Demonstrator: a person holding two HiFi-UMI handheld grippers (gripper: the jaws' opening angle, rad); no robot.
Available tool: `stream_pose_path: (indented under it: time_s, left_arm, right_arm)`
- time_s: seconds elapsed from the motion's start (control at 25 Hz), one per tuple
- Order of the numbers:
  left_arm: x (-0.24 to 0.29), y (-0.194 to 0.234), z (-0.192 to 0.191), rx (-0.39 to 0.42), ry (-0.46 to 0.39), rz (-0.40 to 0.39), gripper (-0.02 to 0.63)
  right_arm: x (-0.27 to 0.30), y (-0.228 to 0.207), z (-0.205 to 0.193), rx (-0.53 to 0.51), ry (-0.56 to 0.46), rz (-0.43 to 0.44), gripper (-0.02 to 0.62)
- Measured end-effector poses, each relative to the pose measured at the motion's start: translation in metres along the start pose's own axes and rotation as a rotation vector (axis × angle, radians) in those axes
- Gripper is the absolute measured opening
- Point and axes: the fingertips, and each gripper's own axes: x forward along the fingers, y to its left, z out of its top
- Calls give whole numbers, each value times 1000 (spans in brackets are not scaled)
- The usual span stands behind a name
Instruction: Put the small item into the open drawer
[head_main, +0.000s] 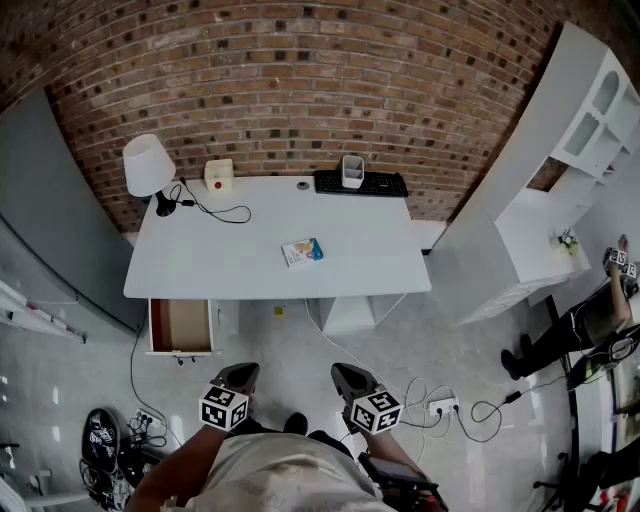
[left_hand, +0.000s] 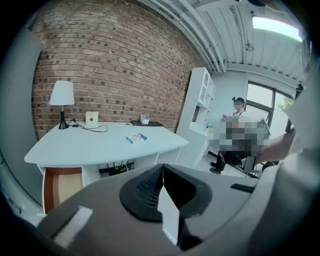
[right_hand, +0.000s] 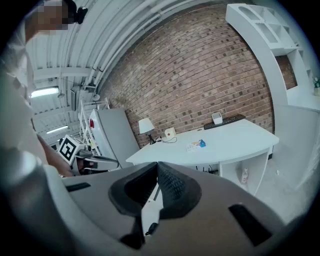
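Note:
A small white and blue packet (head_main: 302, 251) lies flat near the middle of the white desk (head_main: 200, 270); it also shows in the left gripper view as the packet (left_hand: 136, 138) and in the right gripper view as the packet (right_hand: 195, 145). Under the desk's left end an open drawer (head_main: 181, 326) with a wooden inside stands pulled out and looks empty; the drawer (left_hand: 62, 186) shows from the left gripper too. My left gripper (head_main: 238, 377) and right gripper (head_main: 352, 381) hang close to my body, well short of the desk. Both are shut with nothing between their jaws.
On the desk stand a white lamp (head_main: 148, 168) at the back left, a small white box (head_main: 218, 174), a black keyboard (head_main: 362, 184) with a white cup (head_main: 352, 171). Cables (head_main: 450, 410) trail on the floor. White shelves (head_main: 560, 150) stand right. A person (head_main: 590, 325) sits far right.

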Motion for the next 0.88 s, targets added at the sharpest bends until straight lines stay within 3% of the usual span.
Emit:
stream_pose_path:
  time_s: [0.28,0.88]
  left_arm:
    - [5,1,24,21,-58,7,8]
    - [-15,9,1,-5,-29,48,6]
  right_arm:
    - [6,-5,13,4,-23,24,6]
    - [12,7,-4,39,5,36,6]
